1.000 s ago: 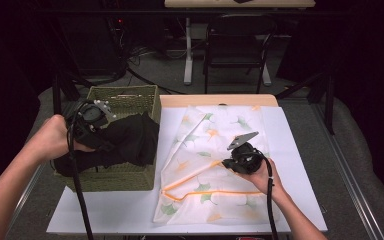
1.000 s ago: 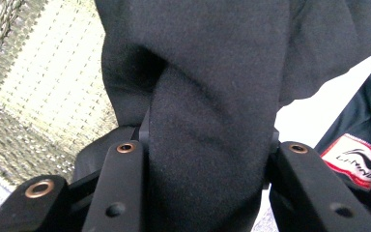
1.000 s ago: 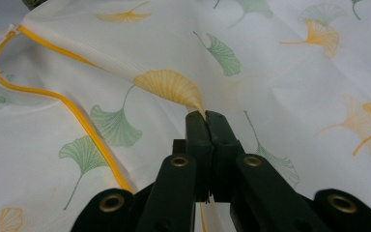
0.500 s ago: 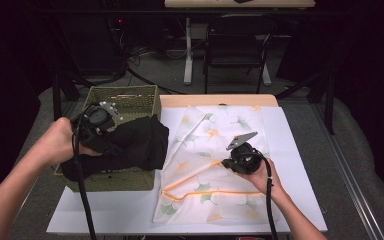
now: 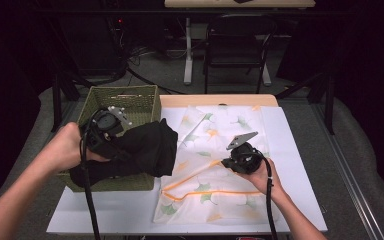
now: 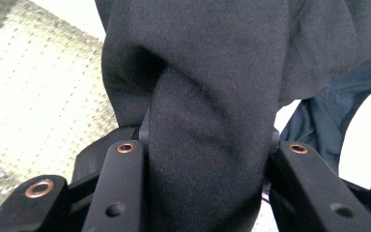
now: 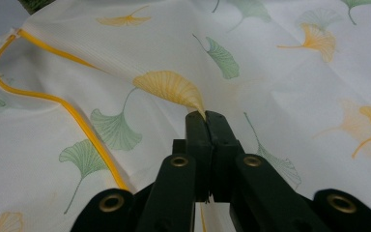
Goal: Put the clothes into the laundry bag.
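Nearest the camera in the high view, two forearms come in from the bottom edge. The right gripper (image 5: 230, 163) rests low on the leaf-print bag (image 5: 215, 150), which lies spread on the white table (image 5: 300, 165). In the right gripper view its jaws are pressed together, pinching a small raised fold of the bag's cloth (image 7: 199, 107) at their tips; a yellow zip (image 7: 63, 104) curves off to the left of them, and green and yellow ginkgo leaves are printed all over the cloth.

To the left, the left gripper (image 5: 111, 150) is clamped on a black garment (image 5: 145, 150). In the left gripper view a thick bunch of the dark cloth (image 6: 207, 159) sits between the two jaws, which stand partly apart with the cloth packed between them. The garment hangs from the gripper and drapes over the right edge of the wicker basket (image 5: 125, 97), its far end just reaching the near left edge of the bag.

Farther back, the basket's far wall stands beside the table's wooden edge (image 5: 215, 100). Beyond the table, a chair (image 5: 237, 50) and a table leg (image 5: 188, 50) stand on a dark floor.
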